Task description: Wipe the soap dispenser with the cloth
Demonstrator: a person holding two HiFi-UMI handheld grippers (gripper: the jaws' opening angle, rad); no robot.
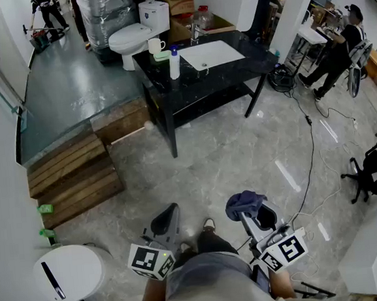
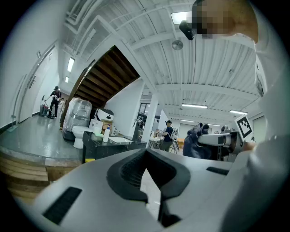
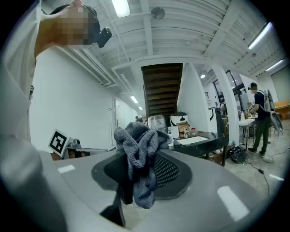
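The white soap dispenser (image 1: 174, 64) with a blue cap stands upright on the black sink table (image 1: 170, 89), far ahead of me; it shows small in the left gripper view (image 2: 107, 134). My right gripper (image 1: 245, 204) is shut on a bunched grey-blue cloth (image 1: 244, 203), which hangs from its jaws in the right gripper view (image 3: 141, 158). My left gripper (image 1: 168, 215) is shut and holds nothing; its pads (image 2: 136, 174) meet. Both grippers are held close to my body, well short of the table.
A white basin (image 1: 211, 54), a mug (image 1: 156, 46) and a green dish (image 1: 162, 56) share the table. A toilet (image 1: 132, 37) stands behind it. Wooden steps (image 1: 72, 173) lie left. Cables (image 1: 308, 126) cross the floor right, where a person (image 1: 334, 52) sits. A round white bin (image 1: 65, 272) stands near left.
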